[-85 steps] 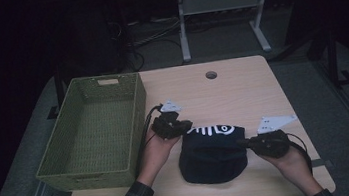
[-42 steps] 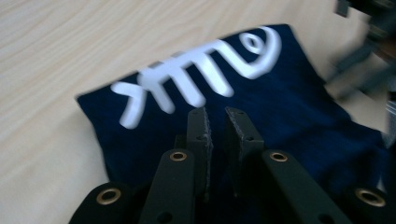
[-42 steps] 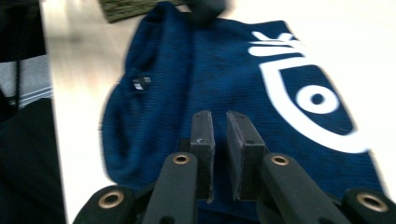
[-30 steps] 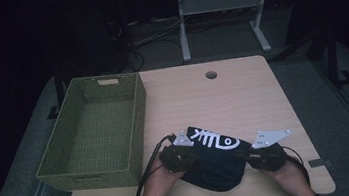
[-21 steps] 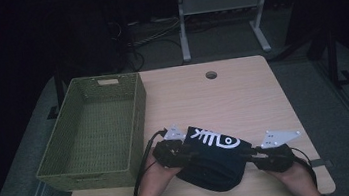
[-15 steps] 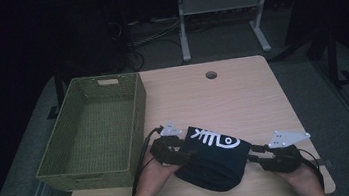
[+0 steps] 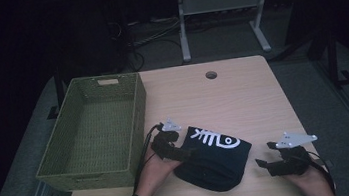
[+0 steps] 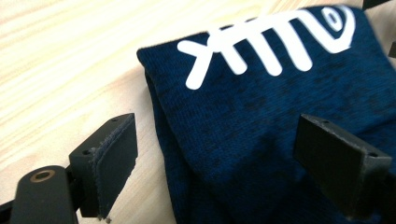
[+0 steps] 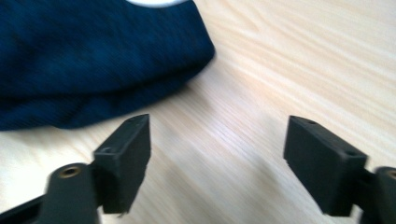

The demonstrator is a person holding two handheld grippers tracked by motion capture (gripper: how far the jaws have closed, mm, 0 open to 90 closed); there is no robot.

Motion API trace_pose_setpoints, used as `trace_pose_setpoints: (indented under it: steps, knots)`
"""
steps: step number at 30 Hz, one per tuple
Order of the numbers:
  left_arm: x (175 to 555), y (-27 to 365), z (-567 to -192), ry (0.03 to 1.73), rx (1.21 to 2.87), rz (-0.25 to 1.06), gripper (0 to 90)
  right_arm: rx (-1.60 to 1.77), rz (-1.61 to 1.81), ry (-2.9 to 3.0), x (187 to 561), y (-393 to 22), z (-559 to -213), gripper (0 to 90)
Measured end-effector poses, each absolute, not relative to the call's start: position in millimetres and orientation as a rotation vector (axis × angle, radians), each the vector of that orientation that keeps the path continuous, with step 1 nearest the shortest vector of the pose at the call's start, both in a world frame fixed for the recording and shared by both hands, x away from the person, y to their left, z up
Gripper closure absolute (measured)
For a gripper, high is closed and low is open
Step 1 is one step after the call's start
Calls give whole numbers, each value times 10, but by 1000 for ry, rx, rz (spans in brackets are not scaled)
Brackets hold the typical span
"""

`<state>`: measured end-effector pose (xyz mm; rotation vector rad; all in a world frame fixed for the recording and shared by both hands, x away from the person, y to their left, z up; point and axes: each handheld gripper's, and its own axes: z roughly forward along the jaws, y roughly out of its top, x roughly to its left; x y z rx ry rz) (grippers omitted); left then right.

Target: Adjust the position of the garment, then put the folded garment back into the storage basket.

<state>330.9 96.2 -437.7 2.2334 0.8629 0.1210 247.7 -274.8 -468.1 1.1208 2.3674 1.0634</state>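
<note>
A folded dark blue garment [image 7: 216, 157] with a white fishbone print lies near the table's front edge. My left gripper [image 7: 188, 153] reaches over its left folded edge. In the left gripper view the jaws [image 8: 219, 140] have just been opening and now stand wide. The garment [image 8: 261, 93] lies between them, untouched by the pads. My right gripper [image 7: 263, 163] hovers a little to the right of the garment, apart from it. Its jaws [image 9: 217, 140] have also just been opening, with bare wood between them and the garment [image 9: 93, 56] at the upper left.
A green woven basket [image 7: 89, 176] stands empty on the left of the wooden table [image 7: 223, 97]. A small round hole [image 7: 211, 75] sits near the table's far edge. Beyond the table are a dark floor, cables and a white stand.
Both grippers held the garment's sides a second ago; both have let go. The right gripper has drawn away to the right onto bare table, and the left has slid slightly left.
</note>
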Motion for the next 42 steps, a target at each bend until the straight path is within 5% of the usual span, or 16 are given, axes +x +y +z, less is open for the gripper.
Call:
trace_pose_setpoints:
  steps: [5, 26, 29, 42]
  knots:
    - [3343, 942, -4483, 867, 2262, 114, 132, 1159, 1025, 2372, 2549, -2775, -4776, 136]
    - [3368, 910, -4620, 883, 2281, 67, 141, 1164, 1021, 2367, 2609, -2772, -4823, 85]
    - [3371, 915, -4600, 855, 2281, 15, 277, 1165, 1021, 2367, 2610, -2770, -4823, 85]
    - [3413, 926, -4602, 837, 2258, -132, 572, 1168, 1021, 2365, 2612, -2769, -4823, 85]
